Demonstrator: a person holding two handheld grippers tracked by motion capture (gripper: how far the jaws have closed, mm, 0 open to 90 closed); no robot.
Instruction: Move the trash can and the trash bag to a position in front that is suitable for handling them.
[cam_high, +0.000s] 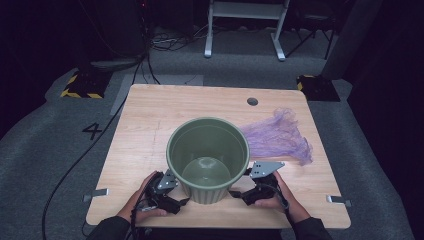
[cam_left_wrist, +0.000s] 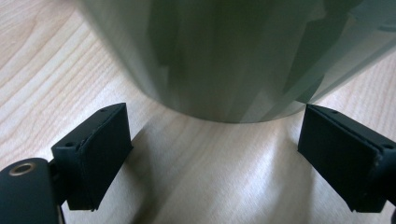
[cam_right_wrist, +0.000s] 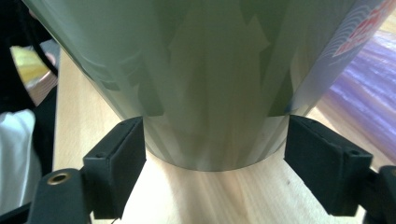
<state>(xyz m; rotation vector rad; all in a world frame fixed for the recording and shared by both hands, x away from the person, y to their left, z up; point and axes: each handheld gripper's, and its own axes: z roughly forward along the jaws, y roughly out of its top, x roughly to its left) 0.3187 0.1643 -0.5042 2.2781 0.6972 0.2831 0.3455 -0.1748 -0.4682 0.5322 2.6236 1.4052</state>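
Green bucket (cam_high: 207, 159) stood upright near the worktop's (cam_high: 145, 115) front edge. Left gripper (cam_high: 172, 192) and right gripper (cam_high: 245, 187) flank its base — fingers apart, not pressing. Purple net bag (cam_high: 280, 135) left toward the right edge — seemingly awaiting use.

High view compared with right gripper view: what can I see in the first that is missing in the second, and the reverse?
The high view gives the inside of the green bin, the whole wooden table, both hands with the left gripper and the right gripper at the bin's base, and the floor behind. The right gripper view gives the bin's ribbed lower wall up close, with the right gripper's open jaws on either side of its base. Both views show the bin, the table and the purple net bag.
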